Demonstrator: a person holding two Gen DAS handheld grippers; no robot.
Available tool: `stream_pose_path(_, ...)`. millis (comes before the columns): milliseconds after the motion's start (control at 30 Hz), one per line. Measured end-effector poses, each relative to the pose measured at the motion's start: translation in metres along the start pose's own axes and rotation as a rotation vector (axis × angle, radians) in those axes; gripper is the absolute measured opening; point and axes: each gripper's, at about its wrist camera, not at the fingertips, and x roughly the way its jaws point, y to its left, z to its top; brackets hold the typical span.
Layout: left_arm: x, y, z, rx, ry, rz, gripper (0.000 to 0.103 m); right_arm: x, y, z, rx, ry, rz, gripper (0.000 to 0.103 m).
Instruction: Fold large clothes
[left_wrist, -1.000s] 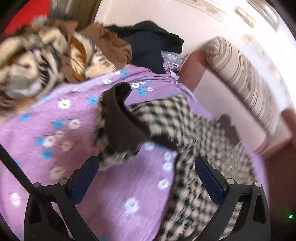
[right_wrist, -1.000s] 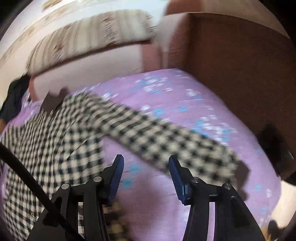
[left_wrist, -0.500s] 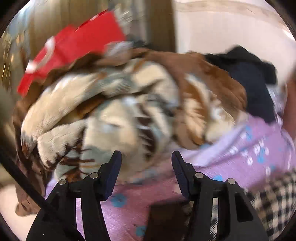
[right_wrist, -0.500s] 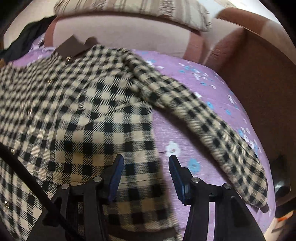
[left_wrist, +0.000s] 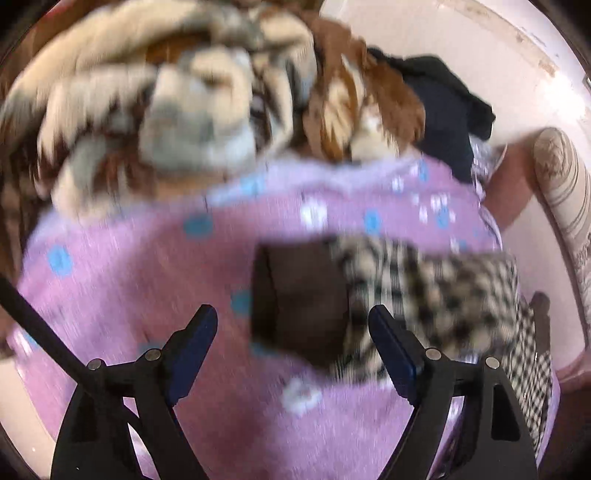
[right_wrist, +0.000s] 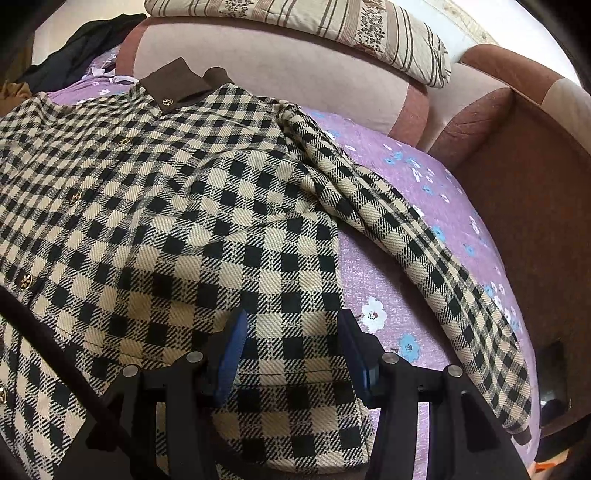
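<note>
A black-and-beige checked jacket (right_wrist: 155, 206) with a brown collar (right_wrist: 177, 85) lies spread on a purple flowered sheet (right_wrist: 406, 295). Its one sleeve (right_wrist: 424, 258) stretches toward the lower right. My right gripper (right_wrist: 291, 325) is open, its fingers straddling the jacket's lower side edge just above the cloth. In the blurred left wrist view, the other sleeve (left_wrist: 424, 288) ends in a brown cuff (left_wrist: 299, 295). My left gripper (left_wrist: 291, 321) is open right over that cuff, holding nothing.
A heap of striped beige-brown blankets (left_wrist: 166, 103) and dark clothes (left_wrist: 443, 99) lies at the sheet's far end. A padded headboard (right_wrist: 277, 74) with a striped pillow (right_wrist: 332, 29) stands behind the jacket. A brown bed frame (right_wrist: 535, 221) borders the right.
My left gripper swung away toward the blanket heap, then came back over the brown cuff. My right gripper moved from the sleeve area down onto the jacket's side edge.
</note>
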Motion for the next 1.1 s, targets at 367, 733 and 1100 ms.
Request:
stream_pose_path(367, 0.024, -0.007, 0.026, -0.03, -0.021, -0.011, 0.012, -0.009, -0.002, -0.004, 0.006, -0.024, 0.03, 0.054)
stream_pose_path(733, -0.053, -0.05, 0.089, 0.117, -0.276, 0.143, 0.012, -0.043, -0.052, 0.003, 0.172, -0.057, 0.117, 0.054)
stream_pose_path(1100, -0.073, -0.3, -0.053, 0.499, -0.054, -0.361, 0.012, -0.025, -0.077, 0.011, 0.334, -0.03, 0.249, 0.054)
